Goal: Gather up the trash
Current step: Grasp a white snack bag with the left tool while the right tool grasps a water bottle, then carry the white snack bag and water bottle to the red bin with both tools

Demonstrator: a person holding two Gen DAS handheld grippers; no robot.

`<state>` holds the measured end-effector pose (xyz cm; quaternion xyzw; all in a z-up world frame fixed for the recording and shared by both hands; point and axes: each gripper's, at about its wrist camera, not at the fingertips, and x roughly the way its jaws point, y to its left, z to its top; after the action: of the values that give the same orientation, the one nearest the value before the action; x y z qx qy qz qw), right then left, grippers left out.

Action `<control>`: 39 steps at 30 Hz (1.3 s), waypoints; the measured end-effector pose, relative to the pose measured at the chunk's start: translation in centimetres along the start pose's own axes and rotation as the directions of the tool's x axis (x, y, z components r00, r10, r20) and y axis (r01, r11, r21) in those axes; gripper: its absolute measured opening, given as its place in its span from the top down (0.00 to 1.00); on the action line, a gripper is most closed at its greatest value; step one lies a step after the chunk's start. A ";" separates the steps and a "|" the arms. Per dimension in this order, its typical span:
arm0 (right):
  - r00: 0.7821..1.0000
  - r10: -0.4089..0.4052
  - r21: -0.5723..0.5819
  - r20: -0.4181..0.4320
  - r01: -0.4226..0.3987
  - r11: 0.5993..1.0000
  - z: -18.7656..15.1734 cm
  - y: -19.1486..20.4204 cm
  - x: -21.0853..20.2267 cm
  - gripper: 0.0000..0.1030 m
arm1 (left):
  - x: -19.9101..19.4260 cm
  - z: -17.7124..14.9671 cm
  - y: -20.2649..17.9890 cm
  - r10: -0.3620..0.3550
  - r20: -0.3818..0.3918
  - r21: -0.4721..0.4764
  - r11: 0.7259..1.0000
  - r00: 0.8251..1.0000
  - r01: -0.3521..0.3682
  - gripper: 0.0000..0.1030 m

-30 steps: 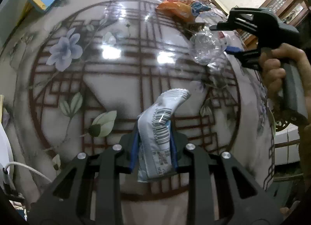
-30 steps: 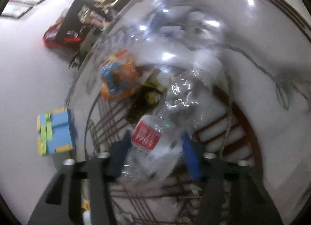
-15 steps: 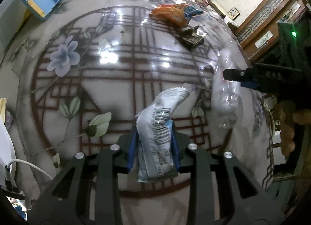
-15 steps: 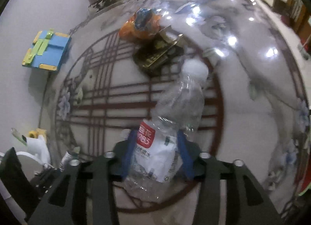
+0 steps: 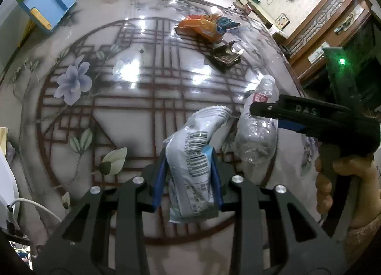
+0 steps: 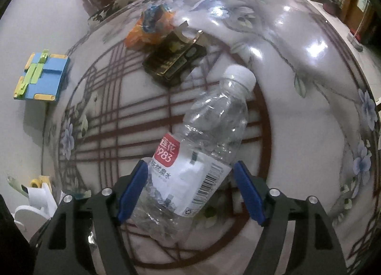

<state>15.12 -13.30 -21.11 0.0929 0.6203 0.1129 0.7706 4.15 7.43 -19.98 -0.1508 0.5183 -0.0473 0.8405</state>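
Left gripper (image 5: 188,175) clamps grey barcode-printed wrapper (image 5: 193,156), right gripper (image 6: 190,189) apparently pinches clear crushed plastic bottle (image 6: 202,146); orange snack bag (image 5: 204,26) and dark foil packet (image 5: 225,57) remain on tabletop (image 5: 142,108), upper centre.

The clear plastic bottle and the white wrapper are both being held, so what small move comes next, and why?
Probably carry both away to a bin, none in view. The left tool is shut on the white barcoded wrapper and the right tool grips the clear plastic bottle, so neither can take the orange snack bag yet.
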 end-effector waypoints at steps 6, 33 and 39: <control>1.000 0.015 0.010 -0.019 -0.015 1.000 0.2 0.3 0.7 0.35 | -0.1 0.1 -0.4 -0.004 0.008 0.006 1.000 1.000 0.004 0.70; 0.938 0.172 -0.079 0.300 -0.155 0.985 -6.0 -1.9 -13.7 0.50 | -4.4 0.7 -6.8 -0.061 0.096 0.123 0.991 0.994 0.049 0.70; 0.908 0.188 -0.044 0.374 -0.185 0.982 -7.4 -4.6 -16.7 0.50 | -5.3 0.8 -10.7 -0.091 0.113 0.189 0.980 0.989 0.069 0.70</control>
<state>4.75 -22.48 -8.41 0.1687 0.4488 0.1686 0.8612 3.26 -1.37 -11.89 -0.0956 0.4530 -0.1197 0.8782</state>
